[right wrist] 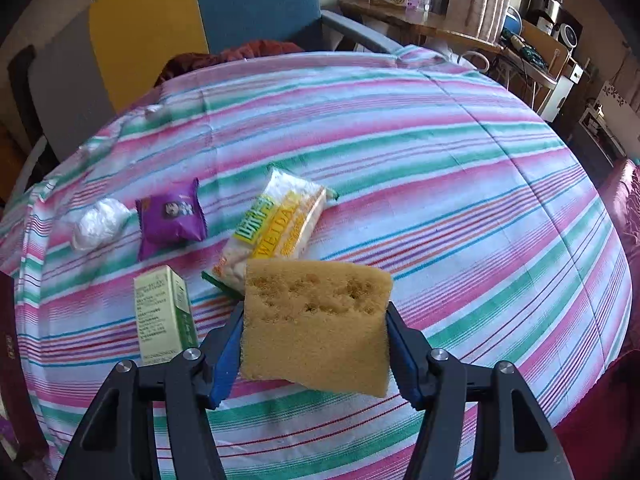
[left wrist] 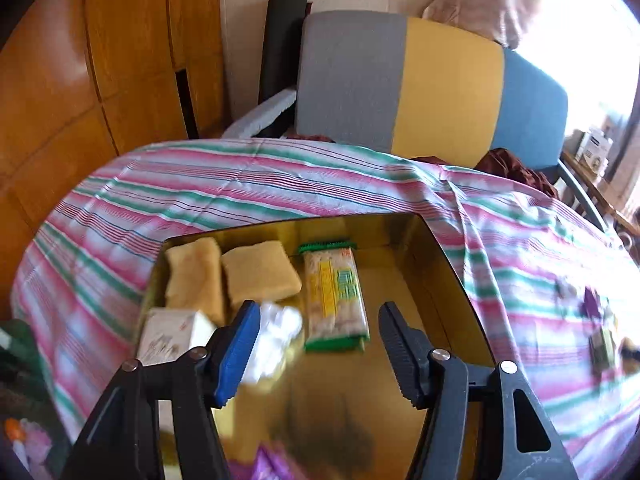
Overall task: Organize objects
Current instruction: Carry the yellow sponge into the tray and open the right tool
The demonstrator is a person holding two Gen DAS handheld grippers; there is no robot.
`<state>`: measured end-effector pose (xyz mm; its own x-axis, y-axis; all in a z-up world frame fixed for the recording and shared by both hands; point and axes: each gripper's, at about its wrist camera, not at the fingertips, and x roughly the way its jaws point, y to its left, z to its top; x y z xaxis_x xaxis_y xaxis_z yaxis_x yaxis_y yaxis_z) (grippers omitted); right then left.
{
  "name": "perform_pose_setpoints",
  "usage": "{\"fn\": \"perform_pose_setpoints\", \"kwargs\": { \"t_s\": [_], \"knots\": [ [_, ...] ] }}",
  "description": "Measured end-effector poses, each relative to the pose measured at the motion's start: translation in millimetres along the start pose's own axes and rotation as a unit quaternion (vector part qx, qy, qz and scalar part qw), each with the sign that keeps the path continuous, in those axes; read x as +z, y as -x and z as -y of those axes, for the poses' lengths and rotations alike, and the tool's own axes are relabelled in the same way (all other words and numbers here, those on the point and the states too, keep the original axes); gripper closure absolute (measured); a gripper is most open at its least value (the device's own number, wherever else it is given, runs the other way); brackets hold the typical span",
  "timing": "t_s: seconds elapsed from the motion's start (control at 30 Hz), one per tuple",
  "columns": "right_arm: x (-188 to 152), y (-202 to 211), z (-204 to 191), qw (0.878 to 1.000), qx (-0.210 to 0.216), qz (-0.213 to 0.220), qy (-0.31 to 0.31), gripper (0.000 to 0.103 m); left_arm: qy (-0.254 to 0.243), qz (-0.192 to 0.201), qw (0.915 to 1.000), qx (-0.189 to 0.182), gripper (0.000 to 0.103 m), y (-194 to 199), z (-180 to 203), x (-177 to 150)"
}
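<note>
- Left gripper [left wrist: 318, 346] hangs with its jaws spread wide and nothing between them, over a gold box [left wrist: 436, 248] on the striped cloth [left wrist: 240, 184] covering the table.
- Inside the box, left to right: a white carton [left wrist: 172, 334], two yellow sponges [left wrist: 194, 280] [left wrist: 260, 274], a blurred white wad [left wrist: 276, 336] and a cracker packet [left wrist: 334, 294] with green ends.
- Behind the table stands a sofa back in grey, yellow and blue panels [left wrist: 400, 84], with wooden doors [left wrist: 100, 60] to its left and a bright window to its right.
- Right gripper [right wrist: 314, 320] clamps a yellow sponge [right wrist: 316, 328] above the cloth [right wrist: 440, 160].
- On the cloth, left to right: a crumpled white wad [right wrist: 98, 224], a purple snack packet [right wrist: 170, 218], a green-and-white box [right wrist: 164, 312] standing upright, and a second cracker packet [right wrist: 276, 224], its near end hidden behind the held sponge.
- Cluttered shelves [right wrist: 540, 40] fill the far right of the room.
</note>
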<state>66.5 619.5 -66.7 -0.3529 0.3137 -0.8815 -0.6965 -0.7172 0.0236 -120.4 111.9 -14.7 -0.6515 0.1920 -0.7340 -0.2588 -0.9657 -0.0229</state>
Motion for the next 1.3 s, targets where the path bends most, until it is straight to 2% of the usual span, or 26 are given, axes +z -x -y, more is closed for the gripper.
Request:
{"fn": "perform_pose_setpoints", "kwargs": {
  "t_s": [0.13,0.3,0.4,0.5,0.63,0.77,0.93,1.03,1.2,1.3],
  "knots": [
    [2.7,23.0,-11.5,0.998,0.034,0.052,0.016,0.039,-0.010,0.015,0.9998,0.003,0.040,26.9,-2.1,-18.2],
    [-0.7,48.0,-47.8,0.992,0.088,0.075,0.052,0.039,-0.011,0.030,0.9995,0.007,0.038,47.9,-8.4,-30.3],
    [-11.3,65.9,-85.3,0.984,0.132,0.079,0.087,0.039,-0.012,0.035,0.9993,0.009,0.037,54.5,-12.1,-35.8],
    [-23.9,80.9,-134.4,0.971,0.176,0.072,0.142,0.039,-0.005,0.034,0.9994,0.004,0.036,56.7,-17.2,-38.9],
    [-45.3,96.5,-209.8,0.945,0.226,0.058,0.228,0.039,0.000,0.037,0.9993,0.005,0.035,60.0,-25.0,-42.7],
    [-61.9,104.2,-270.3,0.921,0.259,0.047,0.288,0.039,0.006,0.037,0.9993,0.009,0.035,60.7,-32.1,-46.4],
    [-75.4,102.3,-336.2,0.897,0.263,0.036,0.353,0.039,0.020,0.034,0.9992,0.010,0.032,58.3,-47.0,-49.4],
    [-77.1,94.6,-368.0,0.889,0.253,0.035,0.379,0.038,0.033,0.031,0.9990,0.008,0.032,56.5,-58.1,-50.9],
    [-62.5,65.5,-408.7,0.896,0.227,0.028,0.380,0.037,0.050,0.032,0.9982,0.011,0.031,57.1,-72.3,-53.6],
    [-52.5,46.0,-427.1,0.902,0.216,0.006,0.375,0.034,0.060,0.027,0.9978,0.009,0.031,55.0,-79.6,-55.2]
  ]
}}
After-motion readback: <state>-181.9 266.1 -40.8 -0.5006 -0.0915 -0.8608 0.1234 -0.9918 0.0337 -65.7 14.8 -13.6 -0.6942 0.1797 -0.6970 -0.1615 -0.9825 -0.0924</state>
